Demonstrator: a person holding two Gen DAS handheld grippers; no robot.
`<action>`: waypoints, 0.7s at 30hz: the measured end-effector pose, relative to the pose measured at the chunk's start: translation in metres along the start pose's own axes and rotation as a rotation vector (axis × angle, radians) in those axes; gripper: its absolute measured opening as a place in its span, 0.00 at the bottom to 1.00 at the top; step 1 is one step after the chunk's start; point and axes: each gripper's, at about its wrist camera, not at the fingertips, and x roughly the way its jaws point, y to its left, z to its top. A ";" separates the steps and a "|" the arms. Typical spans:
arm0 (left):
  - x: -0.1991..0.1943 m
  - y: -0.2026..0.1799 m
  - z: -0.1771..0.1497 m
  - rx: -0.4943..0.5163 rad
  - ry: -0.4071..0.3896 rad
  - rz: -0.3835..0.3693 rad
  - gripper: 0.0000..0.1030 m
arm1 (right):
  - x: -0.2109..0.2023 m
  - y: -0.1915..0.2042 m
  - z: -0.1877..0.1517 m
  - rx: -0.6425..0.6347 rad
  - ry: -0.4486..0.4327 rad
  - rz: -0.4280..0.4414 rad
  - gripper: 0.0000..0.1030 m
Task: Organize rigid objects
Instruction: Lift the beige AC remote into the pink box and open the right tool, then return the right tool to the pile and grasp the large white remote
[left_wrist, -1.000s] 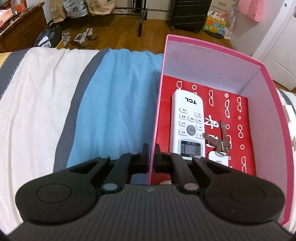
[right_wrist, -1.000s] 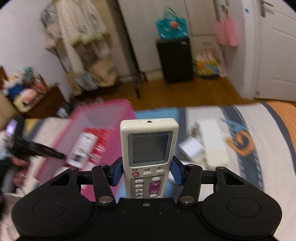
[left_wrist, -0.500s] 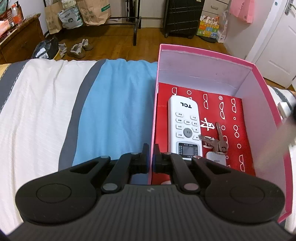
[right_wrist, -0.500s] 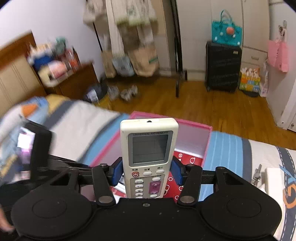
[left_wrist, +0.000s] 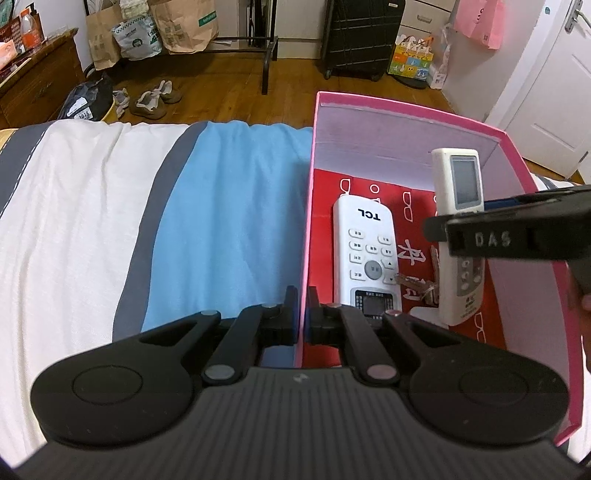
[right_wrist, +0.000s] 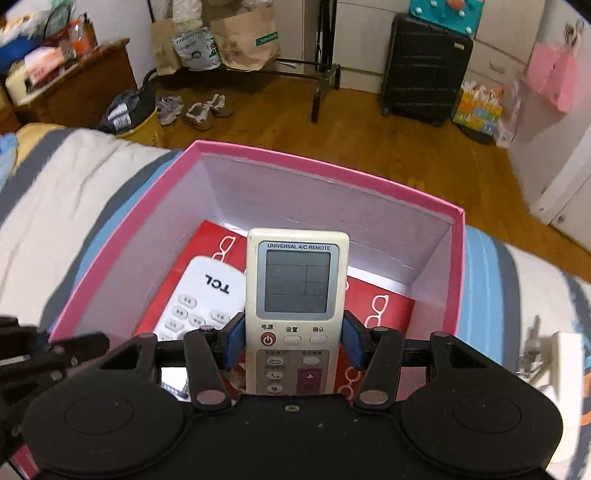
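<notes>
A pink box (left_wrist: 532, 206) sits on a striped bedspread (left_wrist: 229, 206) at the right of the left wrist view, its near left wall pinched between the closed jaws of the left gripper (left_wrist: 302, 314), one finger outside the box and one inside. On the red, glasses-printed lining (left_wrist: 321, 229) of the box floor lies a white TCL remote (left_wrist: 365, 254), screen end toward the bottom of the frame, with a bunch of keys (left_wrist: 417, 286) just beside it on the right.

From the right edge of that view the right gripper (left_wrist: 461, 227) reaches in over the box, clamped across the middle of a cream universal A/C remote (left_wrist: 460, 206). The remote hangs inside the box walls, right of the TCL remote, its display toward the far wall; whether its lower end touches the lining cannot be told.

The right wrist view shows the same grip from behind: the right gripper (right_wrist: 291, 345) presses its blue pads (right_wrist: 234, 345) against both long sides of the A/C remote (right_wrist: 297, 280), just below the grey display. The pink box (right_wrist: 325, 170) fills the centre of the frame, the TCL remote (right_wrist: 199, 295) at lower left inside it. The left gripper (right_wrist: 55, 354) appears dark and blurred at the left edge. A small white object (right_wrist: 565, 358) lies on the bedspread (right_wrist: 66, 199) at the right edge, outside the box.
</notes>
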 end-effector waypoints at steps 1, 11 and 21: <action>0.000 0.000 0.000 0.000 0.000 -0.001 0.02 | -0.003 -0.005 -0.001 0.026 -0.009 0.024 0.56; 0.001 -0.006 0.001 0.024 0.000 0.026 0.03 | -0.101 -0.052 -0.036 0.069 -0.244 0.249 0.57; -0.002 -0.009 0.001 0.051 -0.003 0.037 0.02 | -0.172 -0.127 -0.076 -0.088 -0.250 0.129 0.57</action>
